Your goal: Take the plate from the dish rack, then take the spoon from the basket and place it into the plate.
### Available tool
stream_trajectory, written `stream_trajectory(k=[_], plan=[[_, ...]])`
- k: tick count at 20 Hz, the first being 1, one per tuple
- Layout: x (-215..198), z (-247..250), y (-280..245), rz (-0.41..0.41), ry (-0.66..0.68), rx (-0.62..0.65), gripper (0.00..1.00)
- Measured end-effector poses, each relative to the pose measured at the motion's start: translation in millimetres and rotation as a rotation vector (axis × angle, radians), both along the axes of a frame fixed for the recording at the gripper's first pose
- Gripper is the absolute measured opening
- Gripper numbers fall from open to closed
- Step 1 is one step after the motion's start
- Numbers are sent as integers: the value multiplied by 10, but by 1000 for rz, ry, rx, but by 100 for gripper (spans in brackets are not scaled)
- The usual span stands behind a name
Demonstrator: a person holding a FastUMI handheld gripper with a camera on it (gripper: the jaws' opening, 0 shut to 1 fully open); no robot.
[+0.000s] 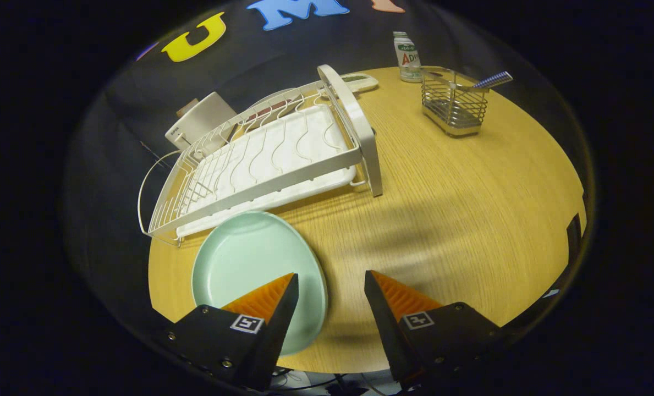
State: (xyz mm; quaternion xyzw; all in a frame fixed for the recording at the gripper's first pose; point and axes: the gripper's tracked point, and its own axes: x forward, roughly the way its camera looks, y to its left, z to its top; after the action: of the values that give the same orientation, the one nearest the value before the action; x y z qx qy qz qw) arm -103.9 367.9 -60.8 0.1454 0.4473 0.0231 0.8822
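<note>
jaws (331, 286) spread wide, gripping nothing, bare wood of the counter (470, 209) showing in the gap between them. hard to make out: the spoon (483, 82), mostly hidden inside the wire basket (453, 104), far beyond the right finger, with just a striped handle poking out over the rim (bowl end unseen). partly hidden too: a pale boxy thing (203, 124) and a flat pale item (360, 82) behind the dish rack (266, 159), shapes unclear. plate (249, 264) lying flat on the counter, pale mint green, smooth and glossy, rounded with a shallow raised rim, nothing in it; near edge covered by the left finger, the rest stretching just ahead of that finger. far rim of the plate just beside the front edge of the dish rack, touching or not impossible to tell. dish rack white, wire-ribbed over a tray, well ahead of the left finger, with an arched handle at its right end. small bottle (408, 58) standing upright just beside the basket, farther away. counter's near edge cut off behind the fingers.
</note>
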Motion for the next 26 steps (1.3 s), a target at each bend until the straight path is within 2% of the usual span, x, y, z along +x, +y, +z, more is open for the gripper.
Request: stream_trajectory(k=[6,10,13,18,26], plan=[[306,693,-450,-75,-241,-108,76],[559,1099,-828,-162,-366,-146,76],[749,1203,-1231,-294,-398,-186,76],[929,1105,-1885,-523,-355,-214,75],[1242,947,-2474,-815,-380,-84,75]])
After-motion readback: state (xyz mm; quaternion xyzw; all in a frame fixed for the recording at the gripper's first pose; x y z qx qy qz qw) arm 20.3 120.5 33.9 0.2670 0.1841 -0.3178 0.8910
